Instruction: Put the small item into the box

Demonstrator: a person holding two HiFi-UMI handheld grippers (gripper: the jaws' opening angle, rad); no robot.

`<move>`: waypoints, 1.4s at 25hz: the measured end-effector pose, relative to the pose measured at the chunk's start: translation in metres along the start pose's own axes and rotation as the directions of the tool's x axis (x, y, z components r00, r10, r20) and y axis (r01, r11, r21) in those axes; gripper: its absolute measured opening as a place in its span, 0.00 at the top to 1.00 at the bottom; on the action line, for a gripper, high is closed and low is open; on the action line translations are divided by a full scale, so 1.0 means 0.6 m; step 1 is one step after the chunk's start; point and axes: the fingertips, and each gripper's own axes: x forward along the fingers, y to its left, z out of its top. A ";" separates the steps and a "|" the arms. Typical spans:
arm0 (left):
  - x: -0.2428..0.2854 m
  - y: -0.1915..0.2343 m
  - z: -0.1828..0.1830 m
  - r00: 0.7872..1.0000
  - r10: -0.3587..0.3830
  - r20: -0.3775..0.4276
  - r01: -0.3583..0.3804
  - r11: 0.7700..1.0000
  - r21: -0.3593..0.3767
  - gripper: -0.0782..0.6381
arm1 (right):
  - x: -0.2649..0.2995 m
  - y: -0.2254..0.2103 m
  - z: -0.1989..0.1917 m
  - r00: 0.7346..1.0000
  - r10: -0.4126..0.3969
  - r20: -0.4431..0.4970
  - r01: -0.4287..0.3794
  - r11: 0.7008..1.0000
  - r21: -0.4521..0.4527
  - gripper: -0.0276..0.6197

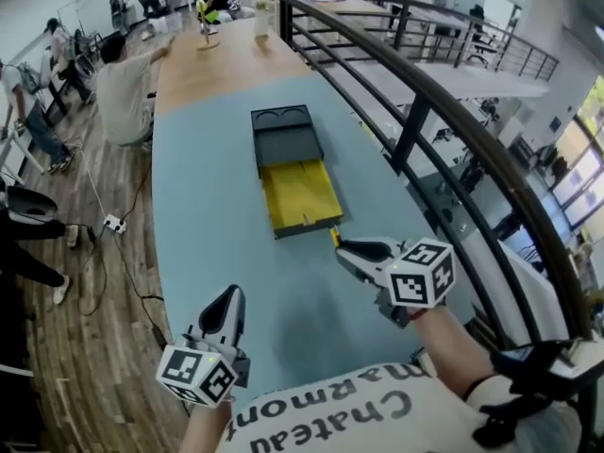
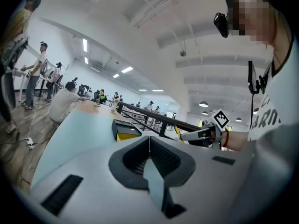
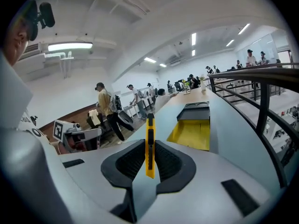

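Observation:
A yellow utility knife [image 3: 150, 143] stands upright between the jaws of my right gripper [image 3: 150, 160], which is shut on it; its tip [image 1: 333, 237] shows just near the box in the head view. The box [image 1: 300, 194] lies open on the blue table, yellow inside, with a black lid [image 1: 284, 133] beyond it. The same box [image 3: 192, 132] lies ahead and to the right in the right gripper view. My left gripper [image 1: 226, 307] is low at the table's near left, its jaws closed with nothing between them [image 2: 149, 157].
A dark metal railing [image 1: 429, 102] runs along the table's right side. The blue table [image 1: 217, 234] turns to wood [image 1: 222, 59] at the far end, where small objects stand. People sit and stand at the left. A power strip [image 1: 113, 223] lies on the floor.

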 end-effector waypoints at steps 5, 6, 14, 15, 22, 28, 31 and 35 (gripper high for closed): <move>0.026 -0.004 -0.021 0.998 0.053 -0.024 -0.053 0.998 -0.026 0.88 | 0.033 -0.046 -0.015 0.997 0.035 -0.069 -0.036 0.999 -0.021 0.83; 0.030 -0.004 -0.025 0.998 0.062 -0.028 -0.063 0.998 -0.031 0.88 | 0.042 -0.055 -0.017 0.996 0.042 -0.078 -0.044 0.999 -0.022 0.83; 0.059 0.001 -0.052 0.991 0.104 -0.082 -0.108 0.993 -0.055 0.88 | 0.113 -0.144 -0.011 0.990 0.046 -0.132 -0.048 0.999 -0.016 0.83; 0.061 0.002 -0.056 0.990 0.108 -0.089 -0.113 0.992 -0.056 0.88 | 0.120 -0.154 -0.011 0.989 0.045 -0.138 -0.048 0.999 -0.013 0.83; 0.068 0.016 -0.071 0.984 0.140 -0.113 -0.148 0.986 -0.071 0.88 | 0.172 -0.210 -0.018 0.977 0.049 -0.208 -0.047 0.999 0.014 0.83; 0.070 0.022 -0.091 0.979 0.155 -0.130 -0.166 0.983 -0.081 0.88 | 0.207 -0.233 -0.033 0.962 0.044 -0.268 -0.048 0.999 -0.008 0.83; 0.064 0.023 -0.101 0.977 0.163 -0.134 -0.176 0.980 -0.089 0.88 | 0.216 -0.237 -0.048 0.949 0.020 -0.314 -0.029 0.999 -0.024 0.83; 0.061 0.024 -0.105 0.975 0.166 -0.145 -0.182 0.978 -0.099 0.88 | 0.234 -0.255 -0.069 0.904 -0.056 -0.424 0.027 0.997 -0.073 0.83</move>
